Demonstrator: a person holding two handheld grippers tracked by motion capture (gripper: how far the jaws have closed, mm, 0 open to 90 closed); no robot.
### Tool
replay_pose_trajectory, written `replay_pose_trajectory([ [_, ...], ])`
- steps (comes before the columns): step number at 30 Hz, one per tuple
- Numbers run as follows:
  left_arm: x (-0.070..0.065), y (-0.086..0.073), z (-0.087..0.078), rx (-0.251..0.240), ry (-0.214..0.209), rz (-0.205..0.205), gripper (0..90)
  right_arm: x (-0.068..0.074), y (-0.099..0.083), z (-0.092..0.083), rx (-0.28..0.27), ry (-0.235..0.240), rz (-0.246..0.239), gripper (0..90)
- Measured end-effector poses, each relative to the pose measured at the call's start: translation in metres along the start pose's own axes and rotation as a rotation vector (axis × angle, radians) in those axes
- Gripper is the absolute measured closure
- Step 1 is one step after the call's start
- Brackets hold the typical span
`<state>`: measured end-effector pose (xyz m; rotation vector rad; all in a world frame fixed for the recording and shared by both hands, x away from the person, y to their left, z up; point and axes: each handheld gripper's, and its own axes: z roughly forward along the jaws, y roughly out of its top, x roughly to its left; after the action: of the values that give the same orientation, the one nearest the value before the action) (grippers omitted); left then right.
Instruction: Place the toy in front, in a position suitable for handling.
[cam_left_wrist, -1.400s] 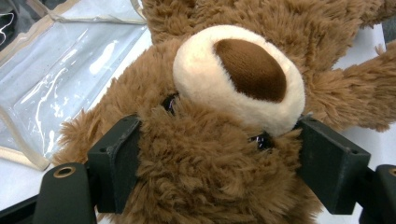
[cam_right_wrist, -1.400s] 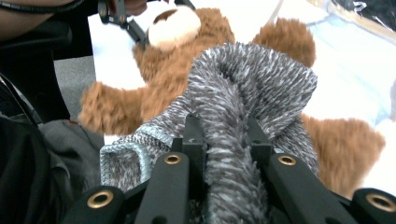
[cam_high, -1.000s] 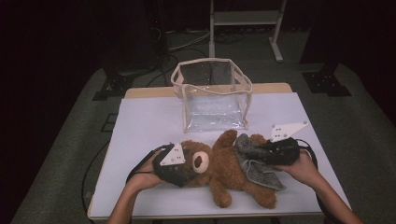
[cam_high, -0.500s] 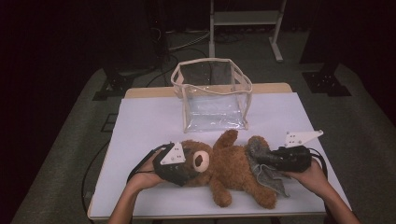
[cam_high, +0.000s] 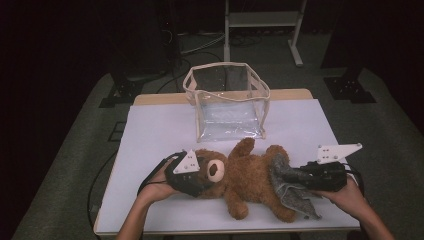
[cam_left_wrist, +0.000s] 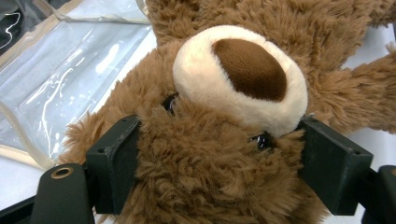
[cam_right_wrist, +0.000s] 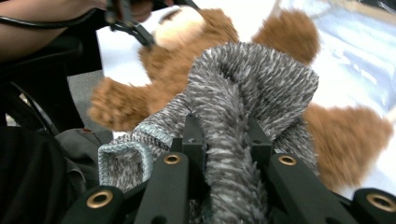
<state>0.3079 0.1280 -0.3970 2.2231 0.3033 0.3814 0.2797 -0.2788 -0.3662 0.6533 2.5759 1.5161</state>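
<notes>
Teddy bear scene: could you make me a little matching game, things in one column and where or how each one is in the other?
Things:
1. teddy bear
2. grey cloth
3. clear bag
4. left gripper

Places or states:
A. stands open-topped at the far side of the table
B. pinched in the right gripper, draped over the bear's legs
C. lies on its back across the near part of the table
D. clamped on the bear's head

Pairs: 1-C, 2-B, 3-A, 4-D
</notes>
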Motion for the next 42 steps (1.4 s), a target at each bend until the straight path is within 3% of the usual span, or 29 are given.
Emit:
replay_pose_trajectory([
  [6,0.004,0.003,0.001,0.011,-0.001,-0.016,20.8,0.021,0.036,0.016,0.032,0.029,-0.106,75.3],
  [10,0.005,0.005,0.002,0.018,-0.003,-0.024,21.3,0.027,0.049,0.030,0.054,0.055,-0.134,75.4],
  [12,0.007,0.007,0.002,0.028,-0.005,-0.037,21.7,0.030,0.060,0.048,0.081,0.073,-0.173,75.4],
  [13,0.007,0.007,0.002,0.028,-0.005,-0.037,21.8,0.030,0.060,0.048,0.081,0.073,-0.173,75.4],
  [16,0.009,0.011,0.004,0.042,-0.001,-0.047,21.8,0.033,0.067,0.072,0.124,0.089,-0.210,75.4],
  [20,0.010,0.012,0.004,0.047,-0.001,-0.051,21.7,0.035,0.062,0.088,0.164,0.096,-0.235,75.5],
  [30,0.008,0.011,0.003,0.052,-0.012,-0.039,21.6,0.040,0.041,0.076,0.156,0.096,-0.229,75.5],
  [35,0.008,0.009,0.003,0.048,-0.019,-0.037,21.4,0.043,0.026,0.058,0.152,0.070,-0.223,75.6],
  [42,0.004,0.007,0.001,0.045,-0.016,-0.017,21.0,0.039,-0.004,0.026,0.116,0.027,-0.137,75.4],
])
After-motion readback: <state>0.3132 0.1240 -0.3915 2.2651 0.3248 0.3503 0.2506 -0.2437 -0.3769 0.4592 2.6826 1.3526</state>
